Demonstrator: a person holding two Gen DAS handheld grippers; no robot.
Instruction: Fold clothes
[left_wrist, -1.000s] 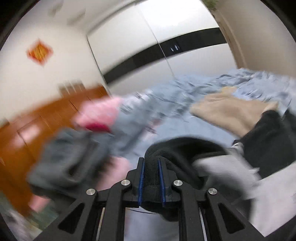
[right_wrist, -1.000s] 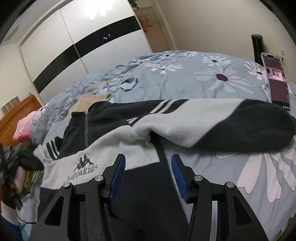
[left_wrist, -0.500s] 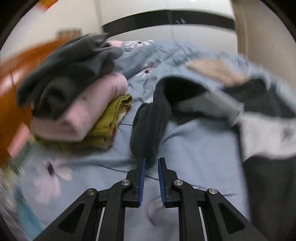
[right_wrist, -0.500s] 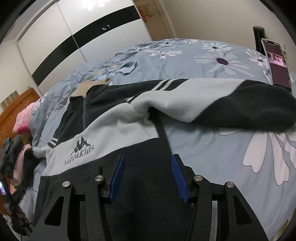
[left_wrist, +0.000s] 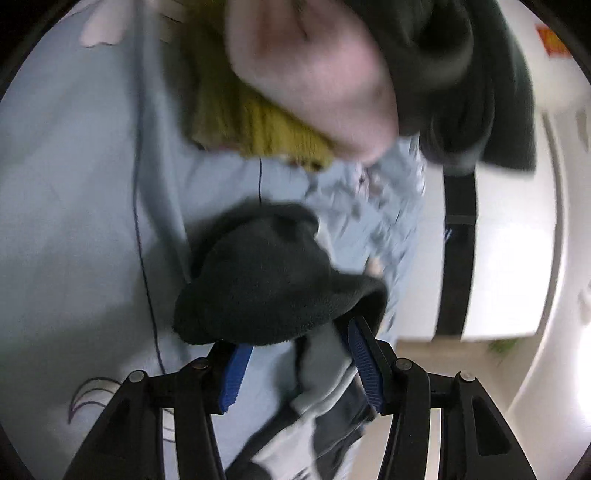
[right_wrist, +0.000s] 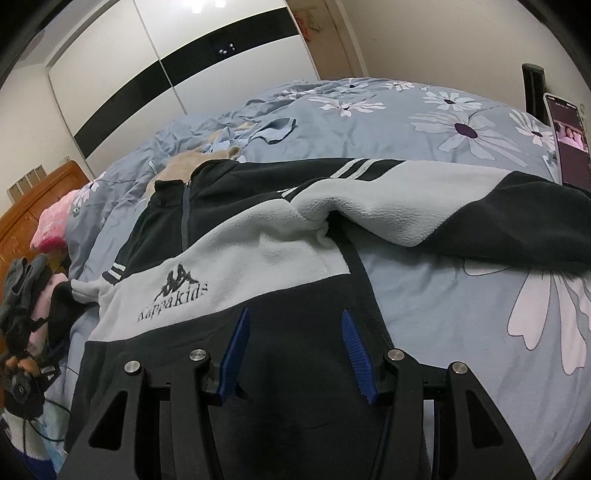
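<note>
A black and pale grey fleece jacket (right_wrist: 258, 258) lies spread on the flowered bedspread (right_wrist: 443, 295), its right sleeve (right_wrist: 498, 229) stretched toward the right. My right gripper (right_wrist: 295, 314) hovers open over the jacket's black lower part, nothing between its pads. In the left wrist view, which is rolled sideways and blurred, the black cuff of the left sleeve (left_wrist: 273, 280) drapes over the tips of my left gripper (left_wrist: 299, 336). Its jaws are opening and stand wide apart, with the cuff lying loose between them, not pinched.
A stack of folded clothes, pink (left_wrist: 314, 74), yellow-green (left_wrist: 258, 122) and dark grey (left_wrist: 461, 74), sits right beyond the cuff. A beige garment (right_wrist: 184, 166) lies past the collar. A lit phone (right_wrist: 569, 140) stands at the right edge. A wooden headboard (right_wrist: 33, 206) is far left.
My left gripper rolled strongly sideways and sank toward the bed beside the folded stack. Its jaws, shut on the black cuff a second ago, have parted. The right gripper has edged slightly lower over the jacket.
</note>
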